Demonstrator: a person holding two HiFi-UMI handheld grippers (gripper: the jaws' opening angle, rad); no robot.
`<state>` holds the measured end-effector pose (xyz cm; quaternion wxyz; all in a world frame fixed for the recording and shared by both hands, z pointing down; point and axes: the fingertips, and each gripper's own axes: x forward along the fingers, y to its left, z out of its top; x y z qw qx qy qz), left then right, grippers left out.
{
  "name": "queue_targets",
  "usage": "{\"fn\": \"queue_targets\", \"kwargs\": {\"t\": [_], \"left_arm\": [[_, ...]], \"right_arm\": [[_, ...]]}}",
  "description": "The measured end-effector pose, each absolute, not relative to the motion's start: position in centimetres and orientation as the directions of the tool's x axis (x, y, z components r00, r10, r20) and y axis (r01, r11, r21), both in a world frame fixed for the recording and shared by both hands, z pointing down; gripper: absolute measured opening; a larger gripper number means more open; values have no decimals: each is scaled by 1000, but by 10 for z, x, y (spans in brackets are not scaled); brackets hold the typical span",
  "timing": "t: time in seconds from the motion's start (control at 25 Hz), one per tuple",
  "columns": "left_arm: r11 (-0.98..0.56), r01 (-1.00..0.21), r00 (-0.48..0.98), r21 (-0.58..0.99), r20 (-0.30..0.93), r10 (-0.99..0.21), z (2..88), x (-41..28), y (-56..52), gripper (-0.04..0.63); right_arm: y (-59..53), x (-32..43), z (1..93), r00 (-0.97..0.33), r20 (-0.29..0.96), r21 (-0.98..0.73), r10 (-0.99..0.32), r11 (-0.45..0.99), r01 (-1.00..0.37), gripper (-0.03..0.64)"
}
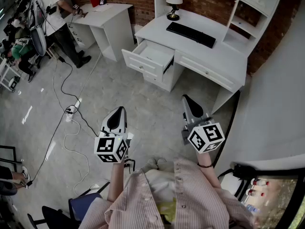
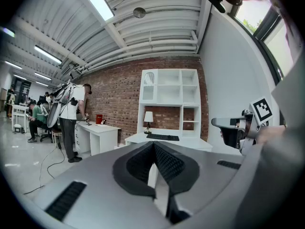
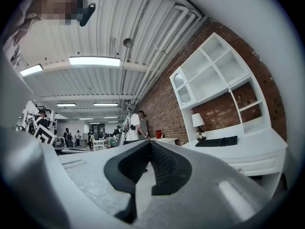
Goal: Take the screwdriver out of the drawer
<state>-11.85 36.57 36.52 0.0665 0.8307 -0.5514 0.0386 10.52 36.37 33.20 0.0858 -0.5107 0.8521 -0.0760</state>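
Note:
The white desk [image 1: 224,56] stands ahead with its left drawer [image 1: 151,57] pulled open; no screwdriver shows inside it from here. My left gripper [image 1: 122,109] and right gripper [image 1: 185,98] hover side by side over the floor, well short of the desk, both pointing toward it. In the left gripper view the jaws [image 2: 153,145] are shut with nothing between them, and the right gripper [image 2: 229,126] shows at the right edge. My right gripper [image 3: 150,145] is also shut and empty in its own view, where the desk [image 3: 248,149] lies to the right.
A keyboard [image 1: 191,34] and a lamp [image 1: 174,0] sit on the desk below a white shelf unit [image 1: 252,13]. A second white desk [image 1: 107,14] with a person [image 1: 56,14] beside it stands at the back left. Cables [image 1: 71,112] trail over the floor; a white wall [image 1: 281,109] rises at right.

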Motion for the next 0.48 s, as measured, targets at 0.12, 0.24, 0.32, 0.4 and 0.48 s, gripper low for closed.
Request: {"fn": "queue_targets", "kwargs": {"t": [0.12, 0.24, 0.32, 0.4, 0.48], "left_arm": [[-373, -926, 378, 66, 142, -915, 365, -118, 365, 0], [-365, -928, 371, 70, 146, -917, 366, -114, 366, 0], [-363, -929, 370, 74, 150, -917, 368, -110, 366, 0], [-362, -929, 369, 76, 149, -917, 368, -105, 366, 0], [-361, -929, 369, 74, 144, -918, 367, -101, 367, 0]], "right_arm": [[361, 112, 334, -461, -63, -223, -885, 463, -858, 5], [362, 119, 333, -463, -90, -247, -882, 470, -847, 5], [362, 124, 332, -465, -115, -269, -878, 478, -836, 5], [361, 130, 333, -454, -120, -270, -883, 469, -841, 5], [359, 135, 335, -441, -113, -264, -890, 455, -850, 5]]}}
